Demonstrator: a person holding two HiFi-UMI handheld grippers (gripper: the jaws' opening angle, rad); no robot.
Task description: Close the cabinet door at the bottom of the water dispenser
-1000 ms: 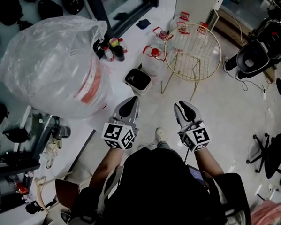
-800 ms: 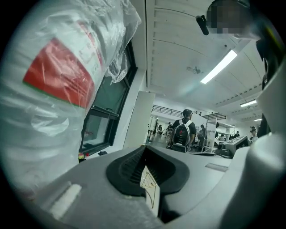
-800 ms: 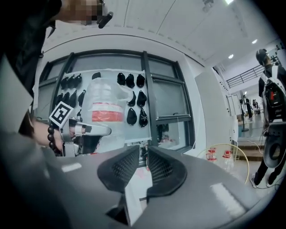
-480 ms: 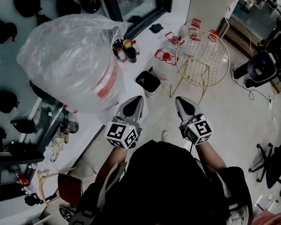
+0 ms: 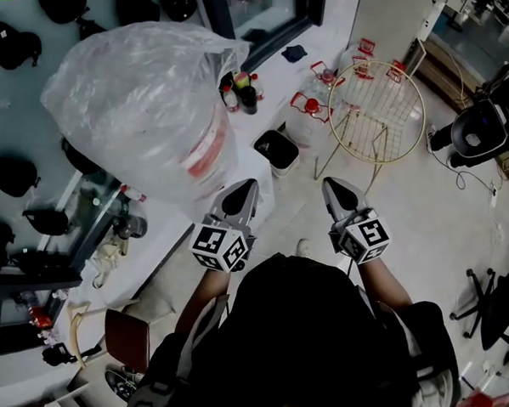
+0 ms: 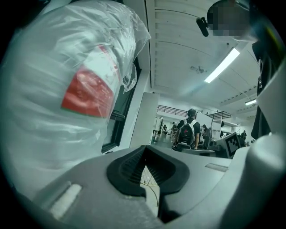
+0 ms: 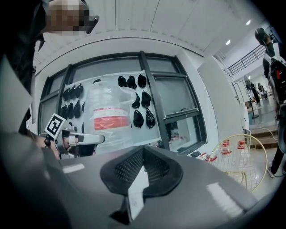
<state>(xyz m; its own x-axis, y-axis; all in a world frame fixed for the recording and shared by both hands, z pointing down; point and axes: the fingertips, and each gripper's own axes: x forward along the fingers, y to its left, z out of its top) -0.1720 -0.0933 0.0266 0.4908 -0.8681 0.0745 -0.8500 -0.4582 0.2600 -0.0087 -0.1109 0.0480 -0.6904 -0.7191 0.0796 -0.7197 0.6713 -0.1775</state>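
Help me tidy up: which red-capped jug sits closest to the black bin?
The jug right beside the bin; the other red-capped jugs lie farther off, around the round wire table.

Glossy crinkled plastic bag [image 5: 134, 98] — gold wire table [image 5: 377, 107] — matt grey left tool [image 5: 243, 189], right tool [image 5: 332, 187]

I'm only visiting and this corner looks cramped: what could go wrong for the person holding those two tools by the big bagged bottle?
The bagged water bottle bulges close beside the shut left hand-held gripper; a swing might snag its loose plastic. The black bin, red-capped jugs and wire table crowd the floor ahead, so a step could knock them.
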